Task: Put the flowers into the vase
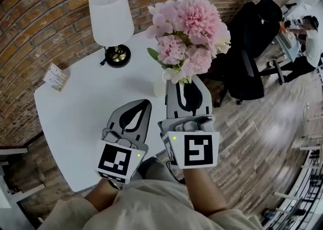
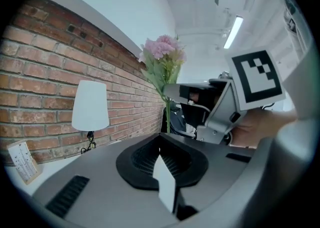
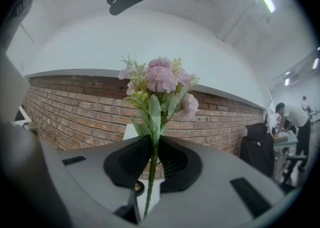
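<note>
A white table with rounded corners (image 1: 75,118) stands against a red brick wall (image 1: 40,32). To its right a pale wooden plank floor (image 1: 262,123) runs off toward black office chairs (image 1: 252,37) and a person seated at a desk (image 1: 308,42) at the far right.

On the far side of the table there is a lamp with a white tapered shade and a dark, brass-toned round base (image 1: 111,17). A small white printed card (image 1: 55,77) leans near the table's left edge.

Your right gripper (image 1: 187,83) is clamped on the bunch of pink artificial flowers with green leaves (image 1: 189,32). In the right gripper view the thin green stem (image 3: 151,172) runs up between the two black pads. The pads press on it from both sides, with the leaves and blooms rising upright above the jaw tips. From the head view the blooms sit over the far right part of the table, to the right of the lamp and beyond the gripper's tips.

A faint off-white shape (image 1: 159,89) lies on the table just left of the right gripper's tip, under the blooms. It is too pale against the tabletop to name.

Your left gripper (image 1: 147,102) is beside the right one, nearer to you and to its left, over the table's near right part. Its jaws are together at the tips with nothing between the pads. Only the white tabletop shows through the slot behind them.
</note>
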`<state>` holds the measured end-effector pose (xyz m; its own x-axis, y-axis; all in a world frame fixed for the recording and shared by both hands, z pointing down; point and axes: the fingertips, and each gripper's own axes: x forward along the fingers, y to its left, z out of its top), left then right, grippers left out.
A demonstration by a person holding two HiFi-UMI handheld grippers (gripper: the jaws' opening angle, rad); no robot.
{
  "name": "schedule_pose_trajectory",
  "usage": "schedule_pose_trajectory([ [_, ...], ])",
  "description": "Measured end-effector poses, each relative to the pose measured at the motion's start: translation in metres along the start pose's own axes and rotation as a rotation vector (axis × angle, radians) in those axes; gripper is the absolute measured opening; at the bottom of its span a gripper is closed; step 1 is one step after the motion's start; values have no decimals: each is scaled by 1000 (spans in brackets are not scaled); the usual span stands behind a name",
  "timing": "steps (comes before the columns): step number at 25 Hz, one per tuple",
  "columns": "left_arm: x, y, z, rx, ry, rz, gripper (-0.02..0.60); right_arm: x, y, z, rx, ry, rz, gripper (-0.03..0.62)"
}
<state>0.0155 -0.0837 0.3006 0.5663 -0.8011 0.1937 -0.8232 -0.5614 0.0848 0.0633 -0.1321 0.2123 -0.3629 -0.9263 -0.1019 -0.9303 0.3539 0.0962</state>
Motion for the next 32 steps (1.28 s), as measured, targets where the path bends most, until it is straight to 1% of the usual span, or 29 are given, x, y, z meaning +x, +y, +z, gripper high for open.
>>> schedule_pose_trajectory([
  [4, 11, -5, 2, -4, 12, -14, 8, 4, -12, 2, 9, -16, -6, 51],
  [11, 27, 5, 6, -11, 19, -27, 8, 24, -21, 7, 8, -32, -14, 51],
  [16, 32, 8, 4, 10, 15, -34, 8, 30, -24, 9, 5, -49, -21, 51],
  [25, 39, 8, -5, 14, 30, -49, 8, 37, -30, -5, -4, -60, -33, 51],
  [32, 48, 9, -8, -9, 55, -58, 8, 43, -36, -24, 19, -53, -48, 51],
])
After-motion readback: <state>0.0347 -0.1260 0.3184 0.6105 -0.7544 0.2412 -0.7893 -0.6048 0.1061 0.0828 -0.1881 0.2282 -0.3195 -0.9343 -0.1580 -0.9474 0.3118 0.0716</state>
